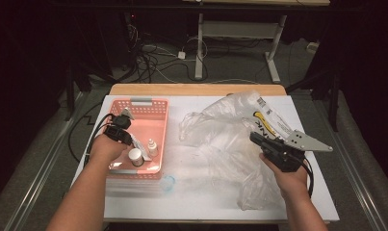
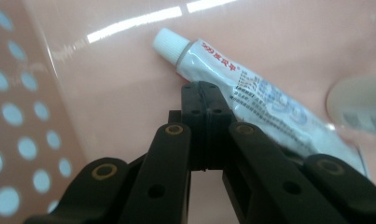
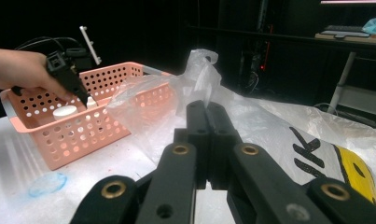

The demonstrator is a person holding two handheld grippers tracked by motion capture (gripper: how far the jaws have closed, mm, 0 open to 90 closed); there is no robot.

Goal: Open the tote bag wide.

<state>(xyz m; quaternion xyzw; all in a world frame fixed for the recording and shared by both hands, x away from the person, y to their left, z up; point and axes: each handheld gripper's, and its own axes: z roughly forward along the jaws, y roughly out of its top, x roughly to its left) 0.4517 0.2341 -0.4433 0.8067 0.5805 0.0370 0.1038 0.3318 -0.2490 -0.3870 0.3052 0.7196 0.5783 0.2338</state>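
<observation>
A pink perforated basket (image 1: 155,108) stands on the left of the white table. On its floor lies a white tube with a white cap (image 2: 251,93). My left gripper (image 1: 132,143) reaches down into the basket, its jaws shut with nothing seen between them and the tips right at the tube's shoulder. A white-lidded jar (image 1: 135,156) and a small dropper bottle (image 1: 153,146) stand beside it. A crumpled clear plastic bag (image 1: 225,125) with yellow and black print covers the table's right half. My right gripper (image 1: 253,138) is shut at the bag's edge, where the film rises in a peak (image 3: 200,70).
A small clear blue ring (image 1: 168,183) lies on the table in front of the basket. Beyond the far wooden edge (image 1: 196,89) are cables and a desk frame on the floor. The person's forearms come in from the bottom.
</observation>
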